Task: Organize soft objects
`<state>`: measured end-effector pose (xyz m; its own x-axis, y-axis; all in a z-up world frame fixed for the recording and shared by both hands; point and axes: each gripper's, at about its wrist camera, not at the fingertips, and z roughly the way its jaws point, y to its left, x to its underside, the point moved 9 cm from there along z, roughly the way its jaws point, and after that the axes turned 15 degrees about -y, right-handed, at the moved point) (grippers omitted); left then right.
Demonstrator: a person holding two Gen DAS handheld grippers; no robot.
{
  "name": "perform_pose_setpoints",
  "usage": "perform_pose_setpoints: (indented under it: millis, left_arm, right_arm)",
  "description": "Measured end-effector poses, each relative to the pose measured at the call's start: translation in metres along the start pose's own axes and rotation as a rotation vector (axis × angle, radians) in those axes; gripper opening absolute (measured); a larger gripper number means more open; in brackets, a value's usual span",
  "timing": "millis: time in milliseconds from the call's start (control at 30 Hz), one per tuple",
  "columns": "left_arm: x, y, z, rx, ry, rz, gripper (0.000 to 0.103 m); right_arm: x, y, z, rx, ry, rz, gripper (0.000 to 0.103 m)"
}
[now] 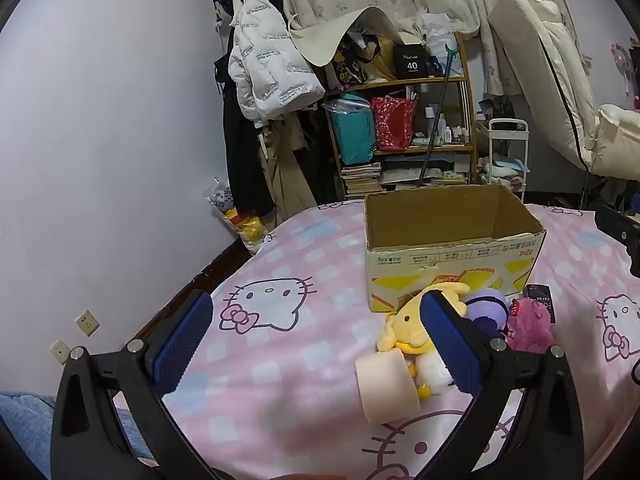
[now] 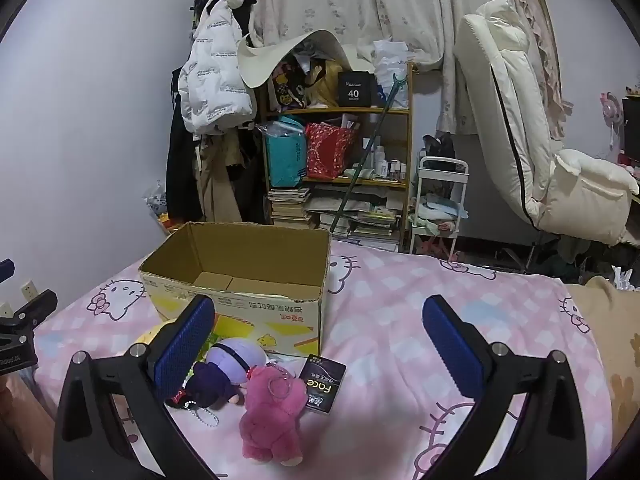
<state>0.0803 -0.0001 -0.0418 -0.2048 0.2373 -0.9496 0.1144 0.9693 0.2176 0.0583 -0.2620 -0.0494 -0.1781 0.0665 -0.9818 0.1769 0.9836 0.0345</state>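
Observation:
An open, empty cardboard box (image 1: 452, 258) stands on the pink Hello Kitty bedspread (image 1: 280, 280); it also shows in the right wrist view (image 2: 256, 308). In front of it lie a yellow plush dog (image 1: 408, 328), a beige foam block (image 1: 388, 388), a purple-headed doll (image 2: 236, 360) and a pink plush bear (image 2: 272, 420). My left gripper (image 1: 316, 340) is open and empty, its right finger over the yellow plush. My right gripper (image 2: 320, 344) is open and empty, above the pink bear and doll.
A dark "Face" packet (image 2: 322, 388) lies beside the pink bear. A cluttered shelf (image 2: 340, 160), hanging coats (image 2: 216, 92), a white trolley (image 2: 440, 200) and a cream recliner (image 2: 520, 140) stand beyond the bed. A wall (image 1: 100, 140) runs along the left.

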Motion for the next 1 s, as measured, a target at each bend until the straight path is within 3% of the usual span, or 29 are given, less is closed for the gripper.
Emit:
perform_pose_setpoints:
  millis: [1000]
  left_arm:
    - [-0.0043, 0.0029, -0.0027, -0.018, -0.035, -0.018, 0.102]
  right_arm:
    - [-0.0002, 0.001, -0.0004, 0.005, 0.004, -0.011, 0.103]
